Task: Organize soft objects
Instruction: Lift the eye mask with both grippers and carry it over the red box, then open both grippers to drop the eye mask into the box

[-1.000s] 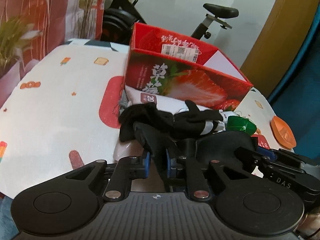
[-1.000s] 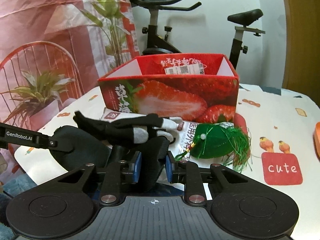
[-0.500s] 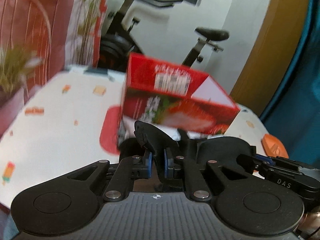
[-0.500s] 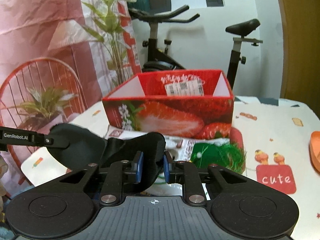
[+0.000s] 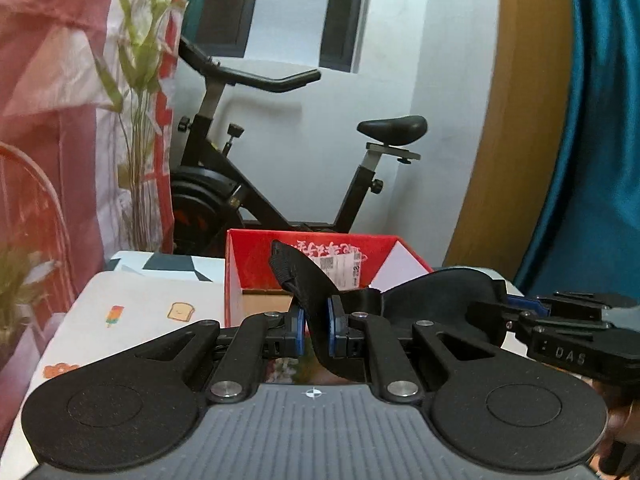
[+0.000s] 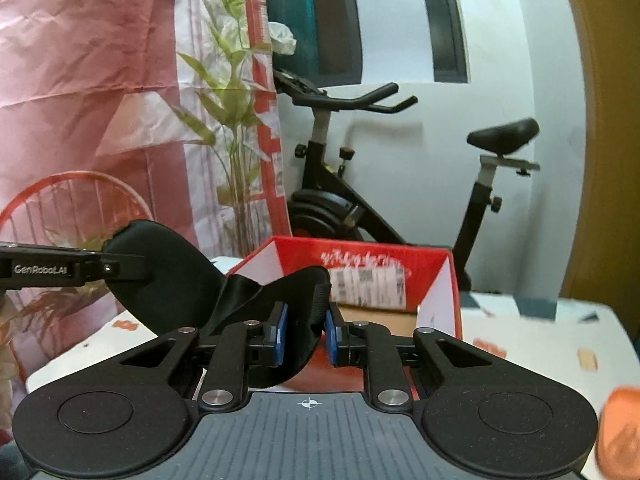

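A black padded eye mask (image 5: pixel 436 300) with a strap hangs in the air, stretched between my two grippers. My left gripper (image 5: pixel 316 328) is shut on the strap end, its blue pads (image 5: pixel 295 330) pressing the fabric. On the mask's other end (image 6: pixel 304 320) my right gripper (image 6: pixel 304 336) is shut, with the padded lobe (image 6: pixel 160 276) bulging out to its left. The open red strawberry box (image 5: pixel 256 264) stands just beyond and below the mask, also visible as the red box (image 6: pixel 440 280) in the right wrist view. Its brown floor looks bare where it shows.
The box stands on a white table (image 5: pixel 140 312) with small cartoon prints. An orange object (image 6: pixel 618 432) lies at the table's right. Behind the table are an exercise bike (image 5: pixel 224 200), a tall plant (image 5: pixel 136 80) and a red wire chair (image 6: pixel 80 200).
Both grippers have risen together with the black mask held between them. The dark gloves and green tasselled pouch on the table have dropped out of view, and the box now sits lower in both views.
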